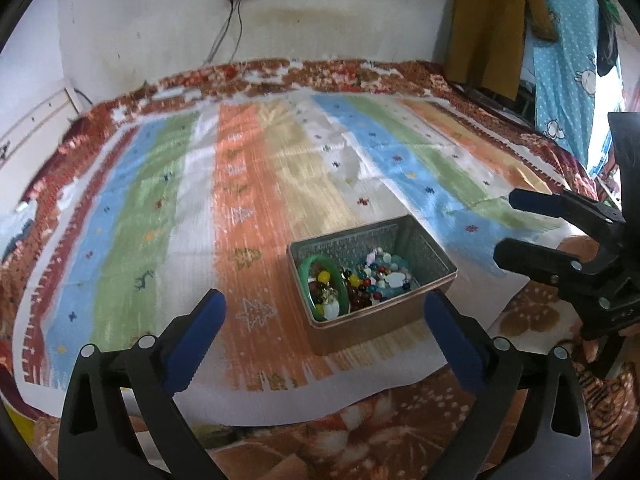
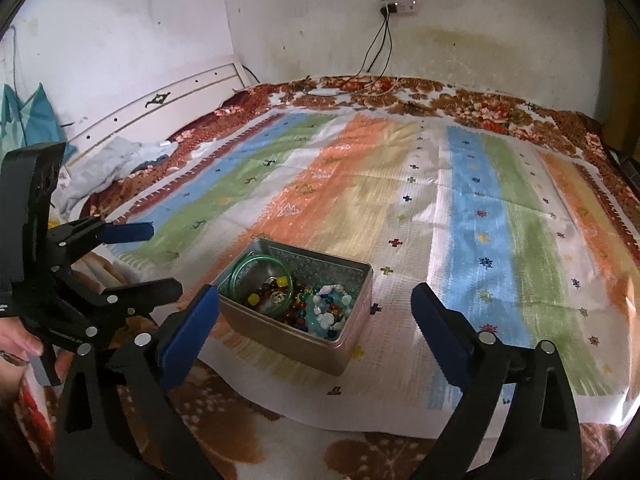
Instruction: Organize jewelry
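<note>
A metal tin (image 1: 372, 280) sits on a striped cloth (image 1: 240, 184) that is spread over a bed. The tin has no lid on it. Inside are lots of small shiny beads (image 1: 376, 276) in many colours, all in one heap. A green bangle (image 1: 320, 292) leans in the left part of the tin, with some beads inside its ring.

The left gripper (image 1: 326, 328) hangs just in front of the tin. Its blue fingers stand wide apart and nothing is between them. The right gripper (image 2: 316, 328) is also near the tin, on the other side. Its fingers are wide apart too, and it holds nothing. The tin shows in the gap between them, but the pads do not touch it. A hand (image 2: 16, 344) holds the left gripper at the edge of the right view.

All the jewelry seems to be in the tin. None lies on the cloth. So the picking up looks done, or nearly done. But the beads are still mixed up, not sorted by kind. No lid can be seen, so I cannot tell if the tin should be closed next.
</note>
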Motion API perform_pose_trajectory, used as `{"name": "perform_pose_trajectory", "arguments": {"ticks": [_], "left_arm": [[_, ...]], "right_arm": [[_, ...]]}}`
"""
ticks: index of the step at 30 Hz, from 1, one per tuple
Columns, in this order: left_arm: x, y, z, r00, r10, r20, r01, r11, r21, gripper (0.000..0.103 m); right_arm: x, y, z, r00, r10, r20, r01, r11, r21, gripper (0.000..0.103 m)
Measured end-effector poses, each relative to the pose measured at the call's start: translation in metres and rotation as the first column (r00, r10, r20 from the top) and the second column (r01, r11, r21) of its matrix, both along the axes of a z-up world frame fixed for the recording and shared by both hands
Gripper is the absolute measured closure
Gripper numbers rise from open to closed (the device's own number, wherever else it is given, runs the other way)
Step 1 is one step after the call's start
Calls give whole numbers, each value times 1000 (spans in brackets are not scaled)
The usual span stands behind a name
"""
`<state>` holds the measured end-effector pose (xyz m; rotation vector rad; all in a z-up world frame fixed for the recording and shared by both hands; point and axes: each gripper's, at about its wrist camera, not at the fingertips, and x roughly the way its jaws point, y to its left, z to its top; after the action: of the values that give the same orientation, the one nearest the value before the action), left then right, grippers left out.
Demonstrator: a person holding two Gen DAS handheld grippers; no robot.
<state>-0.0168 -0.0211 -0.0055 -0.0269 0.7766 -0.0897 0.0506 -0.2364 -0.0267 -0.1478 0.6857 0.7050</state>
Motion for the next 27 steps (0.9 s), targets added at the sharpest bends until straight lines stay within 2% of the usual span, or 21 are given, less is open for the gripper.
{"name": "perform_pose_trajectory", "arguments": {"ticks": [8,15,27], "left_arm": [[-6,2,6,998,54,41,-55,998,12,6],[-10,3,7,996,43,74,-42,999,-16,6],[-13,3,9,992,39,118,-36,999,-23,6]], "right_arm": [[-9,-11,1,999,-36,20,36,999,20,5],[-8,-21,1,997,-70,33,69,996,50,5],[-6,-14,-8,998,-56,16,56,998,12,5]]}}
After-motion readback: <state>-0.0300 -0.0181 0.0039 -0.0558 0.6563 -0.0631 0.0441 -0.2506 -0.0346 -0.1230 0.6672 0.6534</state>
